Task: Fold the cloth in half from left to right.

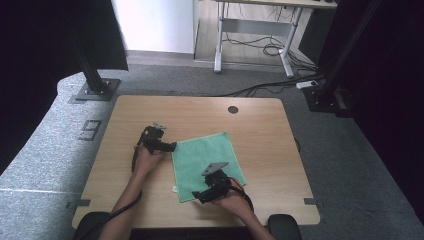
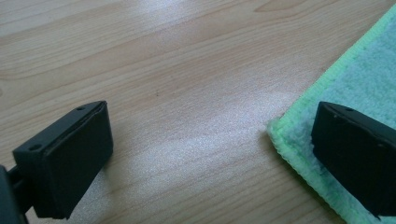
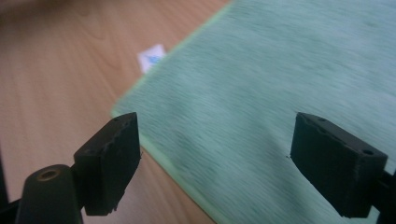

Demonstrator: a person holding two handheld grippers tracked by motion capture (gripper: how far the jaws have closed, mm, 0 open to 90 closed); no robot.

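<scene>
A green cloth (image 1: 207, 160) lies flat on the wooden table (image 1: 150, 110), near its middle. My left gripper (image 1: 172, 146) sits at the cloth's far left corner. In the left gripper view it (image 2: 210, 130) stands open, with one jaw over bare wood and the other over the cloth's corner (image 2: 299, 135). My right gripper (image 1: 197, 196) hovers at the cloth's near left corner. The right gripper view shows it (image 3: 217, 140) open too, straddling the cloth's edge (image 3: 280, 70), with nothing pinched. A small white label (image 3: 152, 57) sticks out from the hem.
A dark round cable hole (image 1: 233, 109) sits near the table's far edge. Bare wood surrounds the cloth on all sides. Beyond the table are grey carpet, black frame posts (image 1: 92, 75) and a desk with cables (image 1: 260, 45).
</scene>
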